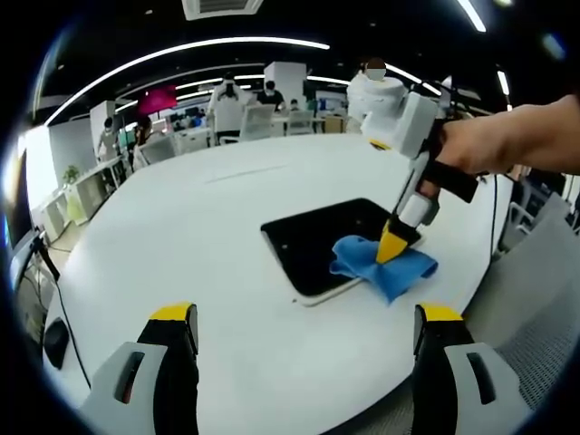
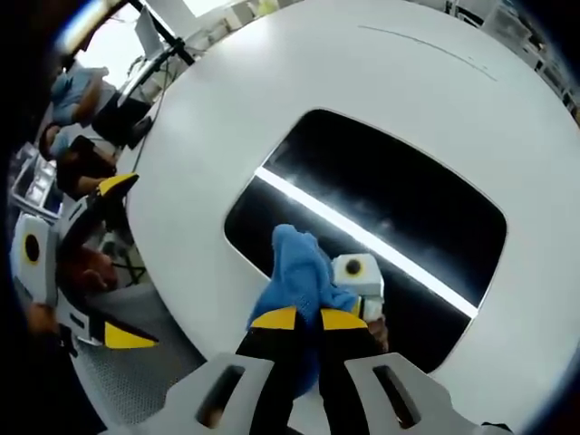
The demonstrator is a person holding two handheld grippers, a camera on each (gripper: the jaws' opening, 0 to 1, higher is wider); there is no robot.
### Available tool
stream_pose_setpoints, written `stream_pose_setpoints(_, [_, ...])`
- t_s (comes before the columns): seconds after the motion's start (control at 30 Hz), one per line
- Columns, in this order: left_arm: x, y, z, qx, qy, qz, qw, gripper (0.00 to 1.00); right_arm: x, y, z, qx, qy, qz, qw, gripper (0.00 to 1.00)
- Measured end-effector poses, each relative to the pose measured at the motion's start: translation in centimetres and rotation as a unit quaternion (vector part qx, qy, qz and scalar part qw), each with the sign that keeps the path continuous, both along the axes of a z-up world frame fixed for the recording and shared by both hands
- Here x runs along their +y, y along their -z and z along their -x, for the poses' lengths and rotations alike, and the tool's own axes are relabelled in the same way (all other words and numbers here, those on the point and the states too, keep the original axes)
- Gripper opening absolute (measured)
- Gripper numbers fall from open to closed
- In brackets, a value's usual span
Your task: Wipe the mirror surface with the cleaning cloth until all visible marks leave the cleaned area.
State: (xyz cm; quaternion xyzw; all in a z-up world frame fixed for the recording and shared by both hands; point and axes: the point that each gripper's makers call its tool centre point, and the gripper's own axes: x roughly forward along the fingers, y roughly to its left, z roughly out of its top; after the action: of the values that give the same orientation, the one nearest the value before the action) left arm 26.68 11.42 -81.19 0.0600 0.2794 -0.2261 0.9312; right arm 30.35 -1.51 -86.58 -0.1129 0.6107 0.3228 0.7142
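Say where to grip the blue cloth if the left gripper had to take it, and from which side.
Judgement: take the loose bunched edge of the blue cloth that spills off the mirror onto the white table. Come from above on the side away from the right gripper, whose jaws pin the cloth's middle; the folds there stand up, so jaws can close around them.

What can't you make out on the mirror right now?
- Marks on the mirror: in the right gripper view its dark glass reflects a ceiling light; smudges too faint to tell.
- Mirror under the blue cloth: covered, both views.
- Right gripper pads: buried in the cloth's folds.
- Mirror's surface in the left gripper view: too small and dark to judge.
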Motion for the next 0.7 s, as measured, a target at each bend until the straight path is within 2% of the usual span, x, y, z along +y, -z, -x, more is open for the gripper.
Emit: stream_pose_setpoints(0.7, [-0.13,0.00,0.01,0.002,0.000,0.004,1.0000,1.00,0.04,-0.10,-0.43,0.016,0.011,0.009,0.9998,0.02])
